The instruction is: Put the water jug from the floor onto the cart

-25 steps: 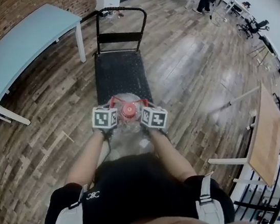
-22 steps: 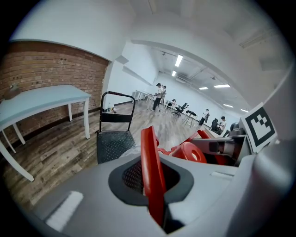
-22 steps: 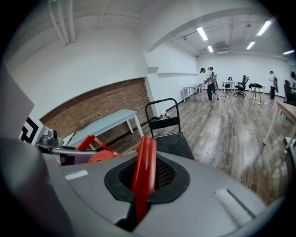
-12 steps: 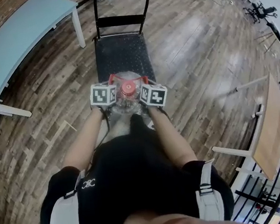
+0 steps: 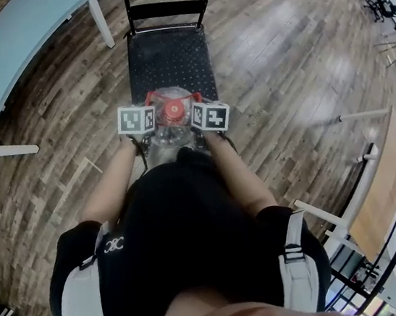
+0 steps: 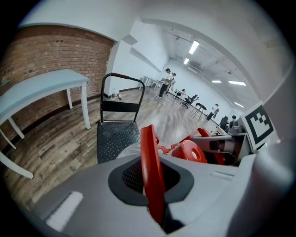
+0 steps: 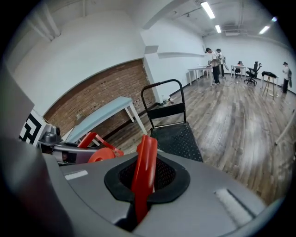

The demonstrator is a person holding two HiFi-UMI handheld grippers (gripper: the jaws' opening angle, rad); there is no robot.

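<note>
At near end of one cart (image 5: 168,63), one water jug (image 5: 168,139); two grippers, left gripper (image 6: 152,185) and right gripper (image 7: 142,183), each pinching its red handle (image 6: 148,143).

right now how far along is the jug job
Done: left gripper and right gripper each shut on the red handle of the water jug. In hand: jug at the near end of the cart. Left: settle it on the deck and release; whether it touches yet is unclear.
</note>
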